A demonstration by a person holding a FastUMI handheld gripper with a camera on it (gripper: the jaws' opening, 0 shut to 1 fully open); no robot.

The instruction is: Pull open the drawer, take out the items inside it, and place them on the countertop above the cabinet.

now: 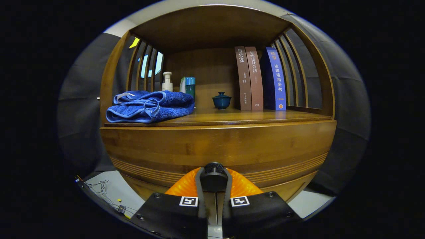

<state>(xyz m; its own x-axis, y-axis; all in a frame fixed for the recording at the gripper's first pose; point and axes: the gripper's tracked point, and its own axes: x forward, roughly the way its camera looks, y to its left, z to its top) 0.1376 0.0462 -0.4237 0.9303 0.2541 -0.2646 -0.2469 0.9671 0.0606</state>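
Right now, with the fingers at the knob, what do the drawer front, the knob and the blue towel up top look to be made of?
Drawer front: likely varnished wood; visible grain, soft sheen, grooved band below.
Knob: dark, matte, ridged rim; plastic or metal, can't tell. The gripper has both fingers closed on it.
Blue towel: fuzzy terry-like cloth with smooth lighter trim, folded on the countertop.

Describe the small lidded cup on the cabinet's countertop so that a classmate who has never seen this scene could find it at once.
Start at the wooden cabinet, whose drawer knob the gripper clamps. On its countertop, between the blue towel and the upright books, stands the lidded cup. It is the only small, squat, dark teal thing there.
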